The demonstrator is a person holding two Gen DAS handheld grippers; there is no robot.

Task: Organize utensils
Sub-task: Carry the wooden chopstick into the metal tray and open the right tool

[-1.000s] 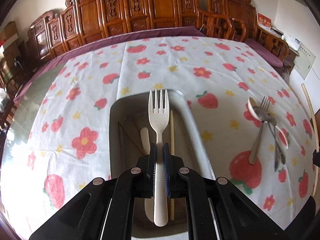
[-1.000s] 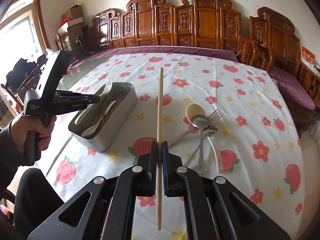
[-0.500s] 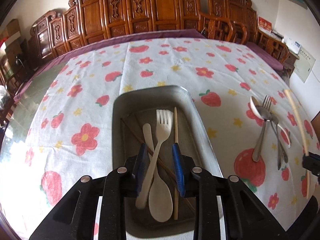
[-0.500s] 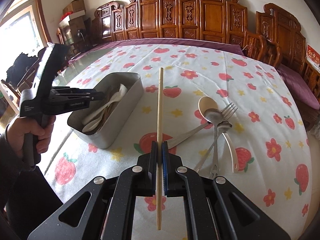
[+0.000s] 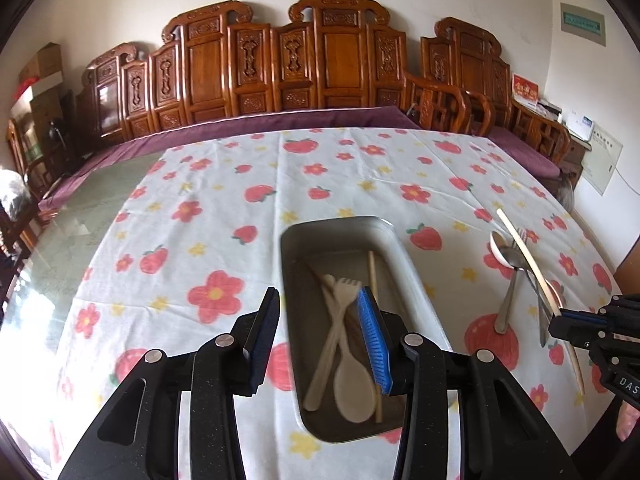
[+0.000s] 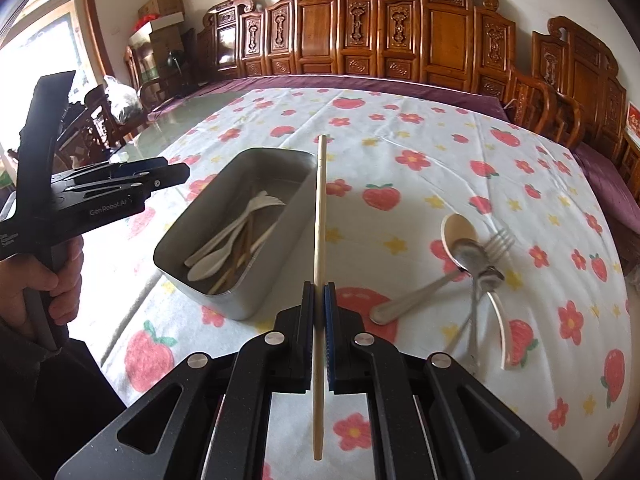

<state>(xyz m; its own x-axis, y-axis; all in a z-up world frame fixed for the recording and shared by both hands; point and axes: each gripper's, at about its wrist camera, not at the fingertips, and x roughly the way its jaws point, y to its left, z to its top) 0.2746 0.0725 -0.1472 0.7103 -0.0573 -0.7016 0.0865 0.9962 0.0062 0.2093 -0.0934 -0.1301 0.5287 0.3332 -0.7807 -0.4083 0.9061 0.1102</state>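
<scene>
A grey metal tin (image 5: 416, 280) (image 6: 276, 160) on the strawberry cloth holds a cream fork (image 5: 344, 292) (image 6: 264, 202), a cream spoon (image 5: 354, 392), and chopsticks (image 5: 373, 276). My left gripper (image 5: 320, 312) (image 6: 176, 172) is open and empty, raised over the tin's left side. My right gripper (image 6: 318, 292) (image 5: 560, 320) is shut on a wooden chopstick (image 6: 320, 240) (image 5: 528, 256), held in the air right of the tin. A pile of loose utensils, metal spoons (image 6: 468, 254), a fork (image 6: 498, 240) and a cream spoon (image 6: 458, 228), lies on the cloth at the right.
Carved wooden chairs (image 5: 328, 68) line the far side of the table. Bare glass tabletop (image 5: 80, 216) shows left of the cloth. The person's hand (image 6: 60, 276) holds the left gripper's handle.
My left gripper opened and let the cream fork drop into the tin, then rose and shifted left. My right gripper carried the chopstick closer to the tin.
</scene>
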